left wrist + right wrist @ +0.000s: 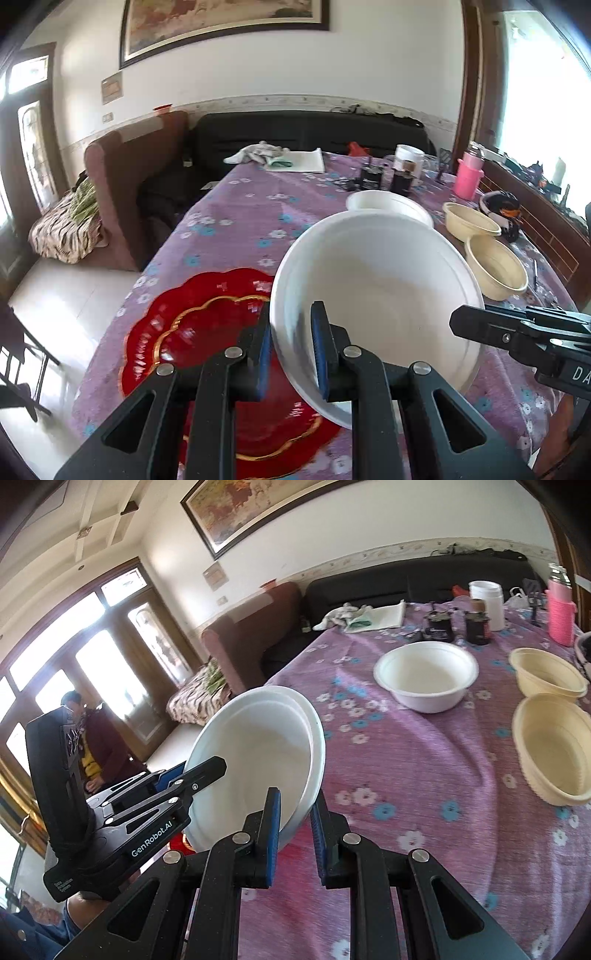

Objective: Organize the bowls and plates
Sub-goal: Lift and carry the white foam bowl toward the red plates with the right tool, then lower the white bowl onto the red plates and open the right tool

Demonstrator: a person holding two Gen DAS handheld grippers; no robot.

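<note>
My left gripper [291,350] is shut on the near rim of a white bowl [380,291] and holds it tilted above the table. In the right wrist view the same white bowl [255,760] shows as two nested bowls, with the left gripper [173,779] clamped on their left rim. My right gripper [295,834] has its jaws around the bowls' right rim, pads close on both sides. A red scalloped plate [207,332] lies under the bowl. A second white bowl [424,675] and two cream bowls [554,749] sit on the table.
A purple flowered cloth [424,794] covers the table. At its far end stand dark jars [439,626], a white tub [487,602], a pink bottle [561,616] and a cloth pile [365,618]. Sofas and a person [92,746] are beyond the left edge.
</note>
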